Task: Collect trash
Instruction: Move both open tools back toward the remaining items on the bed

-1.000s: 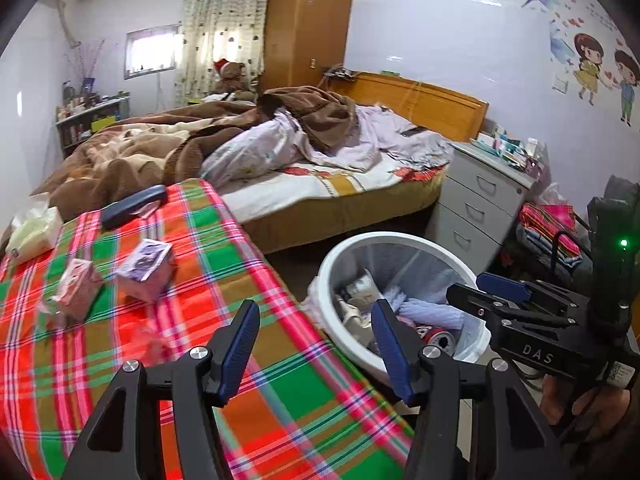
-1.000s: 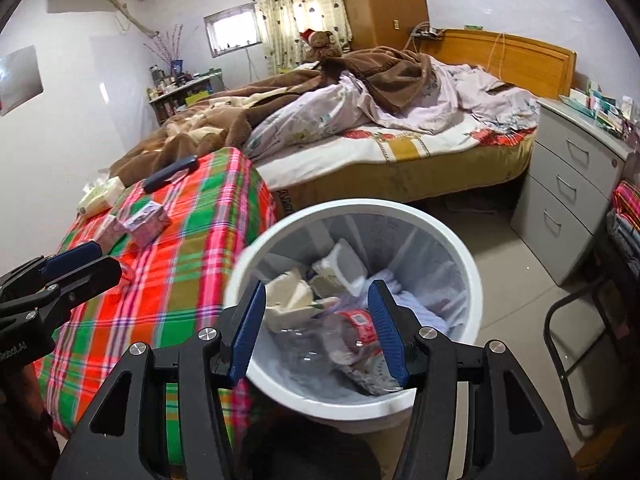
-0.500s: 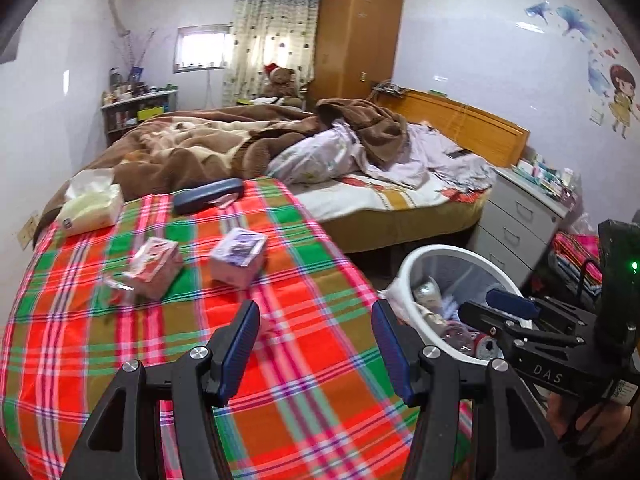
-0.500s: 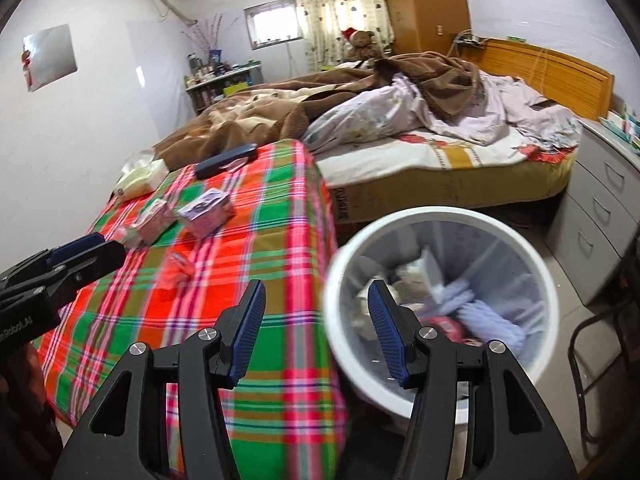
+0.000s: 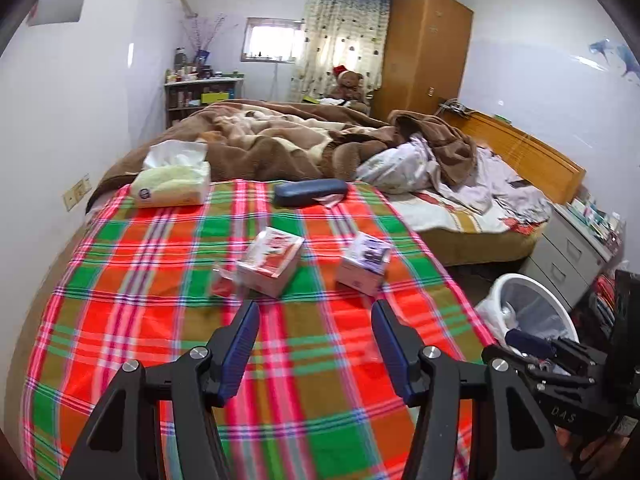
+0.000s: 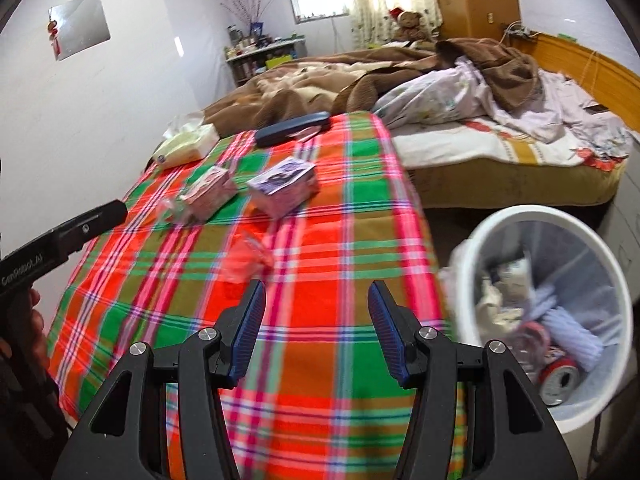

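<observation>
- Both grippers, left (image 5: 315,344) and right (image 6: 316,326), hang released (nothing between the jaws) over the red-green plaid cloth (image 5: 160,280).
- Farther on that cloth: crumpled red wrapper (image 6: 248,258), then two small cardboard boxes (image 5: 272,262).
- White round trash bin (image 6: 560,300) stands beside the cloth's right edge.

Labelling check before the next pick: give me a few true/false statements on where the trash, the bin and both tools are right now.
1. Both tools, left tool and right tool, are empty. True.
2. The white bin stands on the plaid cloth. False: it is on the floor beside it.
3. Two small boxes, one red-printed, one purple-printed, lie on the cloth. True.
4. The bin is empty. False: it holds trash, including a red can.
</observation>
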Demonstrator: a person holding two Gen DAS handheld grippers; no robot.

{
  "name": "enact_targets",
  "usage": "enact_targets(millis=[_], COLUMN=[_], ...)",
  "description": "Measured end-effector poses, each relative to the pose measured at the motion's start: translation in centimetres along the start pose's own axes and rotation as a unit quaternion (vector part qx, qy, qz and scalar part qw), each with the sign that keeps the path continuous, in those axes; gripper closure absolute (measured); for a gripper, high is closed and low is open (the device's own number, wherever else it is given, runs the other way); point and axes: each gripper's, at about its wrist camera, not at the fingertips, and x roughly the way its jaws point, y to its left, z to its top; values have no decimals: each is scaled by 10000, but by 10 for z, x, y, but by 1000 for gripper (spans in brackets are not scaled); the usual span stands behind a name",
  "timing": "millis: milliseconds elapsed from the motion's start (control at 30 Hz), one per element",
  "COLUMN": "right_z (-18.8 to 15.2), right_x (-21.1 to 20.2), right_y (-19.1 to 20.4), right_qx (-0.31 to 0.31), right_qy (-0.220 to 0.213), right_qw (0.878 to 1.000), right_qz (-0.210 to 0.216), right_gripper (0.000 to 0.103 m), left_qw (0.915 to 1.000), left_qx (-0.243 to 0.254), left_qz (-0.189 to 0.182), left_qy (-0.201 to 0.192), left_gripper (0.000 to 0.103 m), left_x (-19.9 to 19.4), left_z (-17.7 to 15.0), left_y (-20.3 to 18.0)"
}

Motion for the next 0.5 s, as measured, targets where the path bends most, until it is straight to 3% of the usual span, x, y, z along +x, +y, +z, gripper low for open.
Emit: enact_targets(millis=[100, 333, 500], right_z=[1, 1, 6], right_x=[11, 38, 58], right_y=[7, 32, 39], right_qx=[170, 168, 296], right_qy=[136, 440, 591], right_qw=[9991, 9974, 9970], right_qz=[368, 542, 406], right_gripper=[48, 48, 48], left_qw=[9999, 9995, 9989], left_qx=[-14, -98, -83], left_qz=[80, 170, 195], left_qy=[76, 247, 414], left_gripper=[44, 43, 43], left_x=[8, 27, 45], left_z=[1, 2, 1], left_y=[15, 45, 59])
